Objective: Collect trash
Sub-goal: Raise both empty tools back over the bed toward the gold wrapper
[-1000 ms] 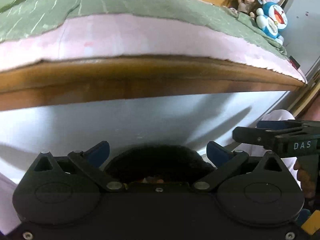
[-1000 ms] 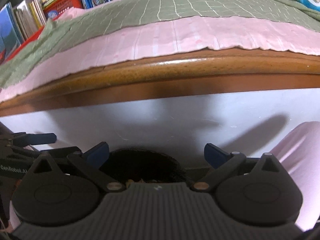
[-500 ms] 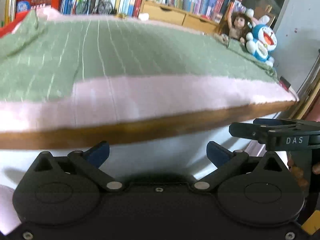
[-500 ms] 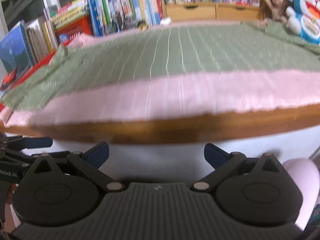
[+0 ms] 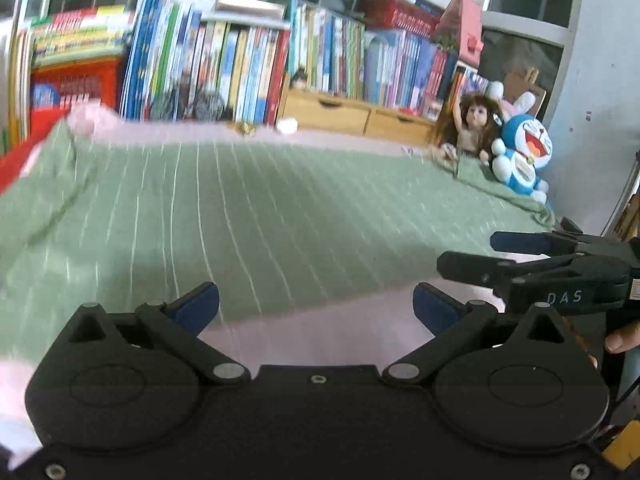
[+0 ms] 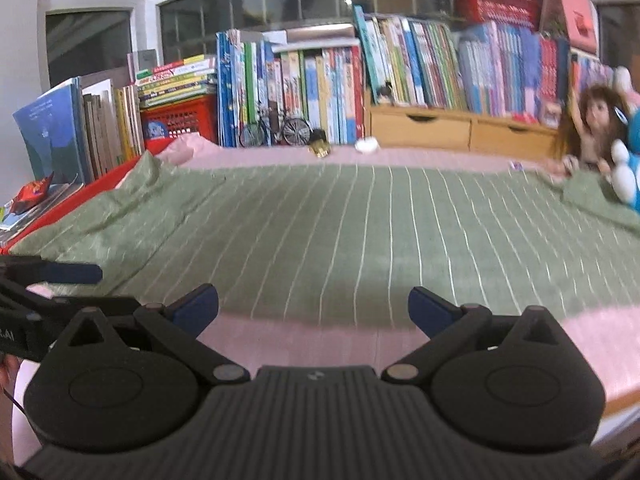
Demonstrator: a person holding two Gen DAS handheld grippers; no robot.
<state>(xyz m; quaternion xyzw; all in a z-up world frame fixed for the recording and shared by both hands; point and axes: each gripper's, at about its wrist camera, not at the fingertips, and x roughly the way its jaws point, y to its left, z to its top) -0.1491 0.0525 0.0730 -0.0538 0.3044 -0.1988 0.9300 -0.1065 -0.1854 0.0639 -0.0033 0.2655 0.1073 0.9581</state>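
Far across the bed, by the books, lie a crumpled white paper (image 6: 367, 145) (image 5: 287, 125) and a gold wrapper (image 6: 319, 149) (image 5: 245, 129). A small scrap (image 6: 516, 166) lies near the doll. A red wrapper (image 6: 34, 192) rests on books at the left. My left gripper (image 5: 316, 305) is open and holds nothing, hovering over the bed's near edge. My right gripper (image 6: 313, 306) is also open and holds nothing. Each shows in the other's view: the right gripper (image 5: 480, 256) at the right, the left gripper (image 6: 60, 274) at the left.
A green striped blanket (image 6: 360, 232) covers the bed over a pink sheet (image 6: 320, 344). Behind it stand rows of books (image 6: 304, 84), a red basket (image 6: 180, 120) and wooden drawers (image 6: 440, 130). A doll (image 5: 472, 128) and a blue plush (image 5: 522, 156) sit at the far right.
Both grippers have risen from facing the bed's wooden side rail to above the mattress, so the blanket top and the bookshelf now show. Both stay open.
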